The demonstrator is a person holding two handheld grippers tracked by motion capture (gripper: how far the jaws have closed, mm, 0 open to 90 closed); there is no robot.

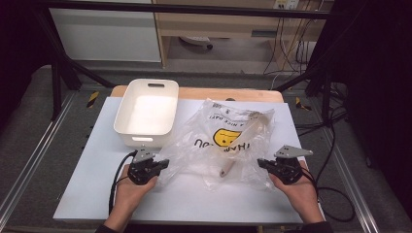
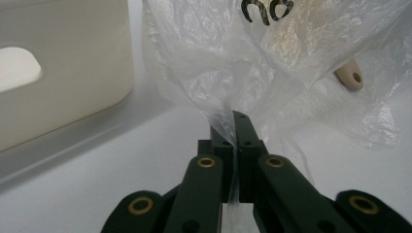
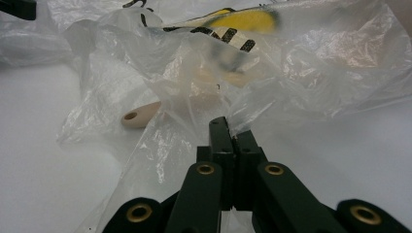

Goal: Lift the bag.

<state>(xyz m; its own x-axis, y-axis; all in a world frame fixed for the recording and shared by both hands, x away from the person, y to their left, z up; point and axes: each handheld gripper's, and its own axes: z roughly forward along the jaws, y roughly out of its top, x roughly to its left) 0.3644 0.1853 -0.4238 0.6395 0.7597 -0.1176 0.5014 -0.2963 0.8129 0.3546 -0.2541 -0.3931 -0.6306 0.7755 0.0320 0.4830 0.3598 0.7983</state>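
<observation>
A clear plastic bag (image 1: 228, 141) with a yellow smiley print lies crumpled on the white table. Inside it is a wooden spoon (image 1: 240, 143); its handle end with a hole (image 2: 351, 76) (image 3: 137, 116) pokes out toward me. My left gripper (image 1: 165, 164) is shut on the bag's left edge (image 2: 232, 126), with film pinched between the jaws. My right gripper (image 1: 261, 163) is shut on the bag's right edge (image 3: 232, 136). A hand holds each gripper near the table's front.
A white plastic bin (image 1: 147, 112) with handle slots stands at the back left, close to the bag and just beyond the left gripper. It appears as a pale wall (image 2: 63, 73) in the left gripper view. Cables trail off the table's right side (image 1: 335, 194).
</observation>
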